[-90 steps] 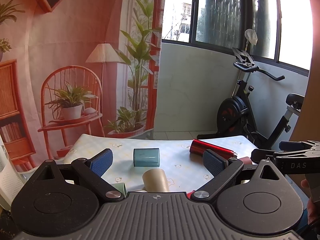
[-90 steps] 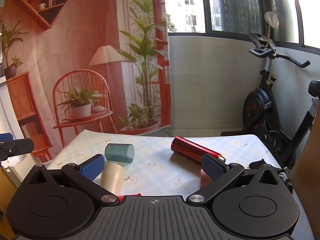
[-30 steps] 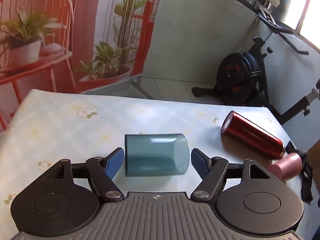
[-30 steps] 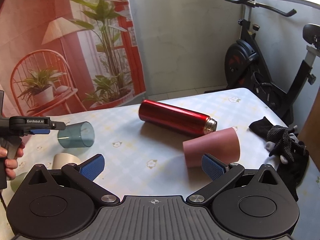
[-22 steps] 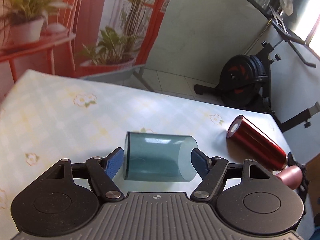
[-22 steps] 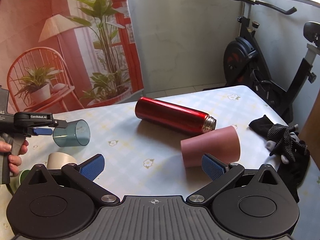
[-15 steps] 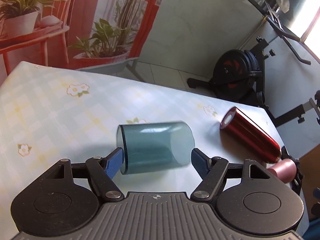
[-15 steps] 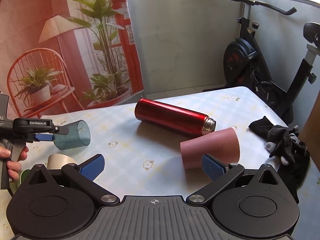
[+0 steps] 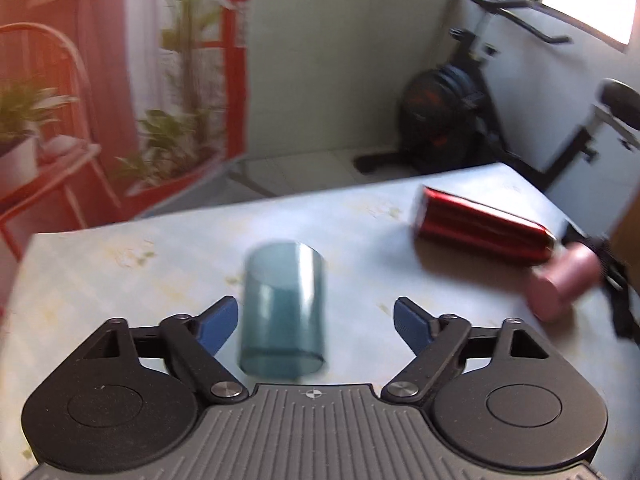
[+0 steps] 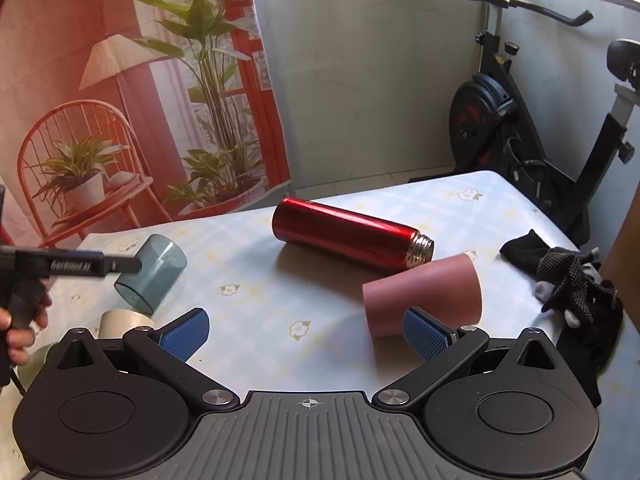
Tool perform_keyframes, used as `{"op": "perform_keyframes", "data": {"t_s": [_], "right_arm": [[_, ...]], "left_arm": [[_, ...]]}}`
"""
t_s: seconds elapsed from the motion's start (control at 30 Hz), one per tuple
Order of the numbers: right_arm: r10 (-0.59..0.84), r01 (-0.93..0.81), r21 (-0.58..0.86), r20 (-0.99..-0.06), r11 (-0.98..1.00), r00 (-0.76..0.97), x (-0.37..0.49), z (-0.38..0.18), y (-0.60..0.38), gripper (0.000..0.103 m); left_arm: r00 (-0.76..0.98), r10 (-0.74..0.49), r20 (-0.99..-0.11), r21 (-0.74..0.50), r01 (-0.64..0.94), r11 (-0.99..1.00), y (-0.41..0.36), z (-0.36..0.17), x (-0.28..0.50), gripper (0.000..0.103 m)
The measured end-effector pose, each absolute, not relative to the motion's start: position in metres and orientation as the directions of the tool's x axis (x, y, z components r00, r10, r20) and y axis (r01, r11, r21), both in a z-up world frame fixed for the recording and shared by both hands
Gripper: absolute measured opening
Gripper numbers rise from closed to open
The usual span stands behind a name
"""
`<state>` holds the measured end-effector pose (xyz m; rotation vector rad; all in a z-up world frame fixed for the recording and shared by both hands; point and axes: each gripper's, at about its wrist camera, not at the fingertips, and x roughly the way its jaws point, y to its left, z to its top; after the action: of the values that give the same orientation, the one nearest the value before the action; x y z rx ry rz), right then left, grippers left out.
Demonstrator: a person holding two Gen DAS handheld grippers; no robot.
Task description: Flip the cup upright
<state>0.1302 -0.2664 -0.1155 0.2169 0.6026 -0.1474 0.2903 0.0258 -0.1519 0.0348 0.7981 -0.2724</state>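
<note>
Table point(image 10: 360, 208) carries a red flask point(image 10: 348, 236) and pink cup point(image 10: 424, 292), both lying down. Teal cup point(image 9: 282, 308) sits tilted between my left gripper's point(image 9: 316, 322) spread jaws, apparently released mid-flip. My right gripper point(image 10: 306, 330) waits open, clear of it.

A lived-in home corner, likely an enclosed balcony: a black exercise bike point(image 10: 532, 128) stands by a pale half-wall under windows. A table with a pale checked, flower-print cloth point(image 10: 320, 292) sits before a printed backdrop point(image 10: 120, 80) picturing 1 orange wire chair, 1 lamp and potted plants.
</note>
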Motion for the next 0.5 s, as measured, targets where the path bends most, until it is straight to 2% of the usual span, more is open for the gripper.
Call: {"op": "perform_keyframes", "data": {"t_s": [0.13,0.3,0.37,0.43,0.5], "right_arm": [[-0.073,0.197,0.154,-0.581,0.968,0.811,0.133,-0.119,-0.267,0.103],[-0.084,0.217,0.16,-0.586,0.963,0.806,0.133,-0.122,-0.276,0.103],[-0.086,0.222,0.164,-0.589,0.961,0.804,0.134,-0.124,-0.278,0.103],[-0.083,0.224,0.169,-0.59,0.96,0.803,0.134,-0.125,-0.279,0.103],[-0.078,0.222,0.176,-0.589,0.959,0.804,0.134,-0.125,-0.28,0.103]], "left_arm": [[0.607,-0.201,-0.769,-0.112,0.182,0.977,0.023,-0.167,0.323,0.087],[0.558,-0.137,-0.818,-0.066,0.147,0.987,0.021,-0.189,0.341,0.086],[0.536,-0.125,-0.835,-0.064,0.13,0.989,0.023,-0.196,0.344,0.083],[0.518,-0.13,-0.846,-0.078,0.121,0.99,0.026,-0.199,0.344,0.07],[0.518,-0.13,-0.845,-0.07,0.133,0.989,0.026,-0.2,0.342,0.069]]}}
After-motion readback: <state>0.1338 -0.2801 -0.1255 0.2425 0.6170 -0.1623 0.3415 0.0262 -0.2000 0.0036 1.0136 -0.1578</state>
